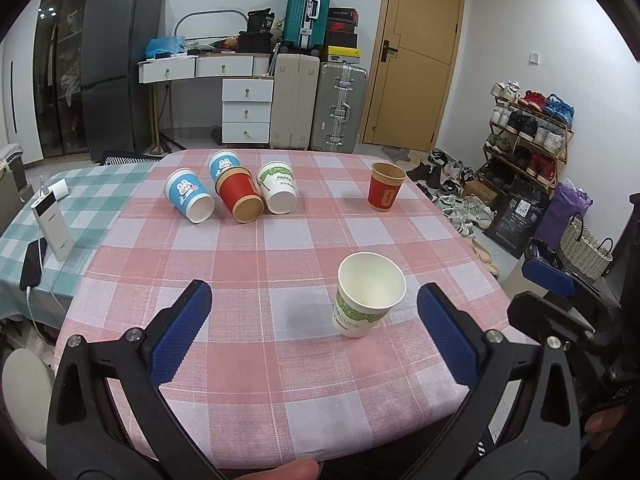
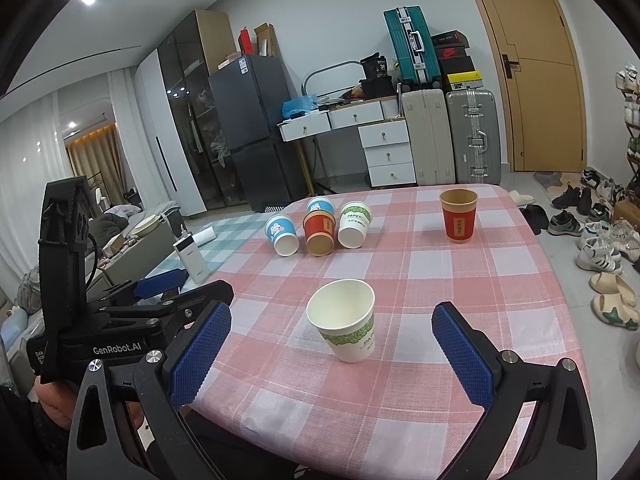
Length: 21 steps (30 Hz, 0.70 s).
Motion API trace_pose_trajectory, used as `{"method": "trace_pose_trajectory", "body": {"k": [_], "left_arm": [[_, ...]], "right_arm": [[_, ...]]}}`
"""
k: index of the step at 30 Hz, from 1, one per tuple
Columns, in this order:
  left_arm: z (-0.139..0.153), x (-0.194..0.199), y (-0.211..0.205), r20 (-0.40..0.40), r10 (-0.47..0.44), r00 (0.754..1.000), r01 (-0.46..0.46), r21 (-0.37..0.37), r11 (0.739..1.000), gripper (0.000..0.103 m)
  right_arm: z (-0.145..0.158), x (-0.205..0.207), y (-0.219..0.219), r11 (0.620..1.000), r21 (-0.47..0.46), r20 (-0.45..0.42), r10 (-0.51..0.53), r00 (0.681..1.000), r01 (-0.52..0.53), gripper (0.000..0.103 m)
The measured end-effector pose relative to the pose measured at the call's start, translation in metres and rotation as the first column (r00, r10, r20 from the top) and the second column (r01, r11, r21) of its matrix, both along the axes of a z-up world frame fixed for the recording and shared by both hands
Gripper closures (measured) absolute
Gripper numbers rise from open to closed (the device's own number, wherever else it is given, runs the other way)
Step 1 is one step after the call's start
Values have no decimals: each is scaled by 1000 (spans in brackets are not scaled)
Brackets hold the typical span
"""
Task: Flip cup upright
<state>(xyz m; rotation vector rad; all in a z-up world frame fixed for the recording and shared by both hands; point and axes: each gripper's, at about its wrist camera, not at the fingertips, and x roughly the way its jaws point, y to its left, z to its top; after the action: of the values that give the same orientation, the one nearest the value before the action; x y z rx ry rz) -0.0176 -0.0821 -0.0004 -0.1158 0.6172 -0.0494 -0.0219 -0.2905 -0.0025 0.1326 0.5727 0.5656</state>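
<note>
Bare tabletop [image 2: 420,280] lies open between the near white cup [image 2: 346,326] and the far things, wide enough for a tool to pass. At the back left four tipped cups [image 2: 320,230] crowd together, touching; the upright red cup [image 2: 459,216] stands well apart at the right.

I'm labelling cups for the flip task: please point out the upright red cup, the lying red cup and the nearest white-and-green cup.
upright red cup [image 1: 385,194]: left wrist view, red sleeve.
lying red cup [image 1: 237,191]: left wrist view, red side wall.
nearest white-and-green cup [image 2: 352,338]: right wrist view, printed outer wall.
</note>
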Motion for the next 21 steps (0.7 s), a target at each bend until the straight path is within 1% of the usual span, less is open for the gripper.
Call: {"method": "trace_pose_trajectory", "body": {"k": [21], "left_arm": [[-10,5,5,-17,6,1000,-6,-7,1000,0]], "right_arm": [[-2,-1,5,1000,-1,-3,8,1000,-8,0]]}}
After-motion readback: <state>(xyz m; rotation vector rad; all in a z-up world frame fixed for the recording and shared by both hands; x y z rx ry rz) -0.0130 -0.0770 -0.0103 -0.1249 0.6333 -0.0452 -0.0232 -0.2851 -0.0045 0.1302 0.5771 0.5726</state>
